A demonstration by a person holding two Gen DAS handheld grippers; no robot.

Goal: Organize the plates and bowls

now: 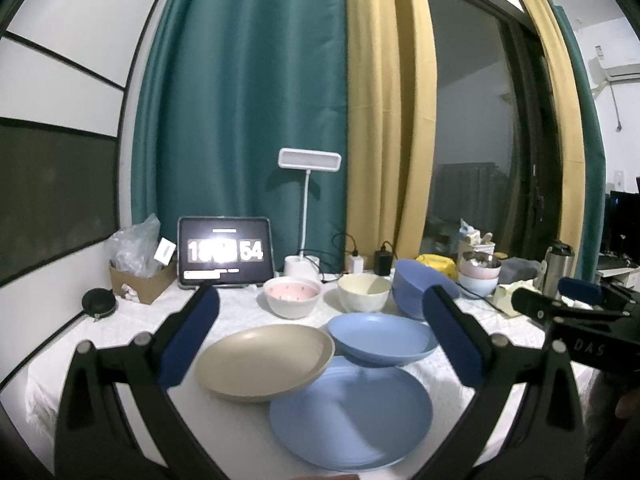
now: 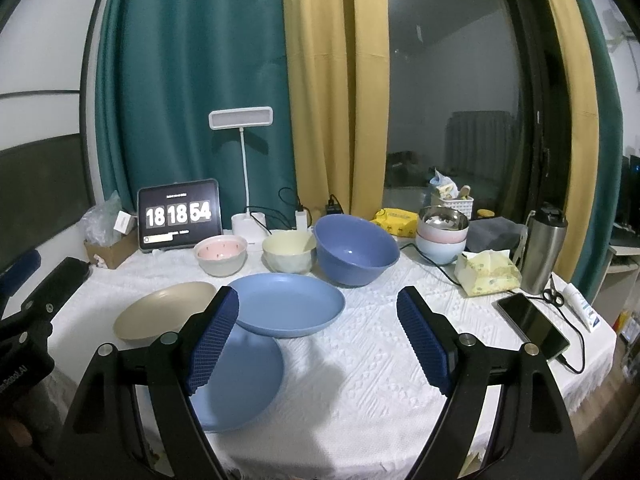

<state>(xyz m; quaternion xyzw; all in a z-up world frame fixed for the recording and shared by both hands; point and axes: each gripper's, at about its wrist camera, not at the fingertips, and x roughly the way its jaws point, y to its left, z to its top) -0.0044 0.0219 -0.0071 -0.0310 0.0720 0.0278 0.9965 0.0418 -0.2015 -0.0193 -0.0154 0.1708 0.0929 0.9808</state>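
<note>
Left tool (image 1: 320, 328) is seen spread wide and empty above a beige plate (image 1: 264, 362), a blue deep plate (image 1: 382, 338) and a flat blue plate (image 1: 352, 412), overlapped on the white-clothed bench (image 1: 120, 328).

Right tool (image 2: 318, 336) is seen equally wide and empty; three bowls, pink (image 2: 221, 255), cream (image 2: 289, 255) and large blue (image 2: 356, 249), are lined up behind the plates.

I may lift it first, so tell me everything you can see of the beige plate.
The beige plate is round and shallow with a raised rim, matte like plastic, empty and undamaged as far as shown. It lies on the white tablecloth at the left of the plate group. In the left wrist view its near-right edge overlaps the large flat blue plate, and it sits close beside the deeper blue plate; contact there is unclear. Neither tool touches it.
</note>
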